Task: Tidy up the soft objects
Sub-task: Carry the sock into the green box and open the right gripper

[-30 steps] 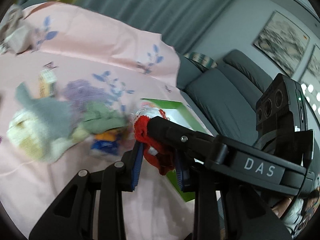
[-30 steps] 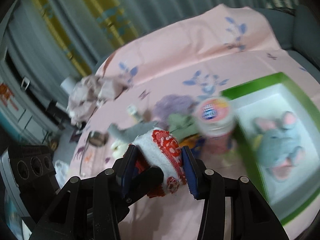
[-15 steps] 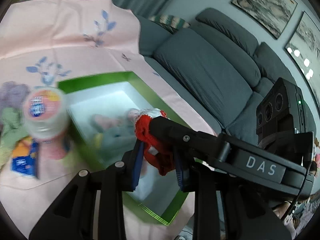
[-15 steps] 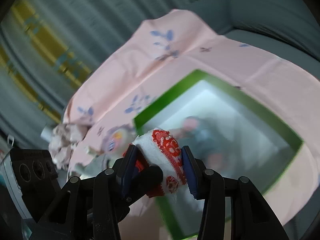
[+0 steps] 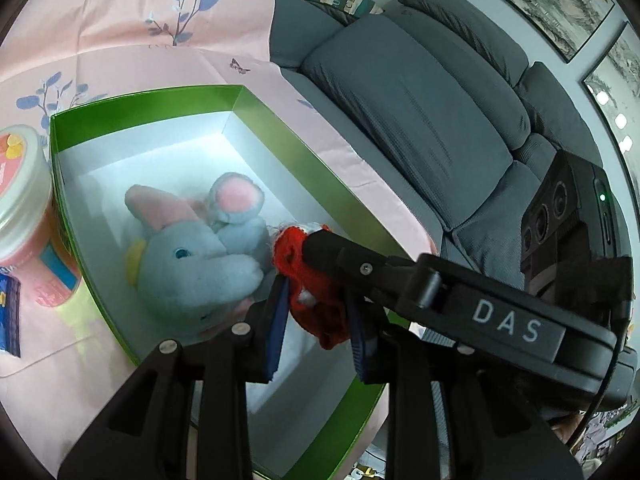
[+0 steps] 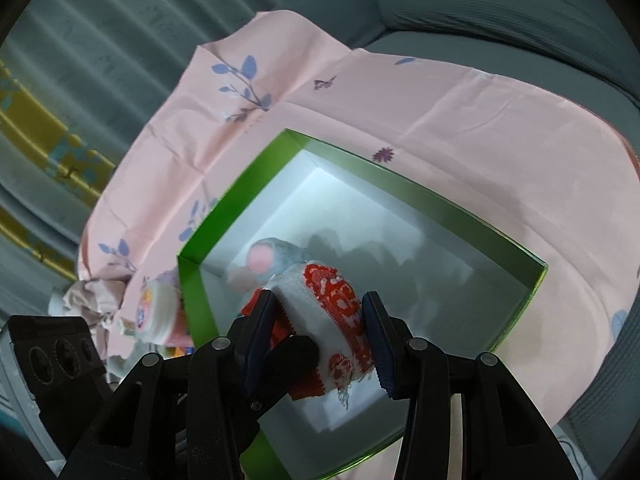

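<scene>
Grey upholstered sofa (image 5: 420, 92) ran along the far side. A pale pink cloth printed with blue leaf sprigs (image 6: 420, 92) covered the surface beneath the things; whether a tabletop lay under it could not be told.

On the cloth sat an open rectangular cardboard box, green outside and white inside (image 5: 148, 102). A grey plush elephant with pink ears (image 5: 192, 256) lay inside it, toward the wall nearest the tub.

A round pink plastic tub with a white lid (image 5: 24, 216) stood just outside the box, beside one green wall. A dark blue packet (image 5: 8, 312) lay next to the tub, only partly in view.

Both tongs held the same red and white knitted soft piece (image 6: 332, 304) over the open box, above its white floor and close to the elephant.

Left tongs (image 5: 316, 320): jaws nearly together, pinching a thin red fold of the knit.

Right tongs (image 6: 320, 332): jaws about halfway apart, blue pads pressed on either side of the thicker white-and-red roll. The right tongs' arm crossed the left wrist view, its tip at the red fold.
</scene>
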The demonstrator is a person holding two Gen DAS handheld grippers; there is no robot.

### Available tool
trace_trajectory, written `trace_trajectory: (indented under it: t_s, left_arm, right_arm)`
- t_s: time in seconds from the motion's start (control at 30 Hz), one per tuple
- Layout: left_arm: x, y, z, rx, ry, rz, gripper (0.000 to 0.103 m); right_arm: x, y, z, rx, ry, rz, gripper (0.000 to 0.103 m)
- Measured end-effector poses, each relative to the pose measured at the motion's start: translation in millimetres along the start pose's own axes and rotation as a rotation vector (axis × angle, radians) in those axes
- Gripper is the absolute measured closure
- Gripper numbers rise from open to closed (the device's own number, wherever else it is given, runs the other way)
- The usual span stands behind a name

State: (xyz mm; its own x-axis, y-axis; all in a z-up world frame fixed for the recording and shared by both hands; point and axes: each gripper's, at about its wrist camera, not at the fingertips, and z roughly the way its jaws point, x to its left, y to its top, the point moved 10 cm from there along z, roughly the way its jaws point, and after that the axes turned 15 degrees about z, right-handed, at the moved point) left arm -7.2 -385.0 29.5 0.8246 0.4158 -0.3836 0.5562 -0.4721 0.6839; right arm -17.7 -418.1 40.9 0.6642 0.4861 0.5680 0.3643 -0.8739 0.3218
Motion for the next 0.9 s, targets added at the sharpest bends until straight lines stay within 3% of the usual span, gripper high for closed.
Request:
trace_trajectory:
  t_s: [0.47, 0.57, 0.63, 0.8, 0.9]
  left_arm:
    - [-5, -1, -12, -0.001, 0.05, 0.031, 0.075]
    - [-1, -3, -23, -0.01, 0.079, 0.022, 0.063]
    - [2, -2, -34, -0.032, 0.094, 0.025, 0.053]
    - [13, -2, -74, -0.104, 0.124, -0.001, 0.025]
    - [23, -4, -97, -0.141, 0.151, -0.025, 0.014]
  right_arm:
    - [-9, 4, -7, -0.053, -0.08, 0.006, 0.055]
    - [-5, 1, -9, -0.037, -0.065, -0.001, 0.054]
    - [-4, 1, -11, -0.052, -0.084, -0.008, 0.041]
    - [6, -3, -20, -0.081, -0.071, -0.032, 0.032]
    - [17, -7, -26, -0.099, -0.065, -0.06, 0.025]
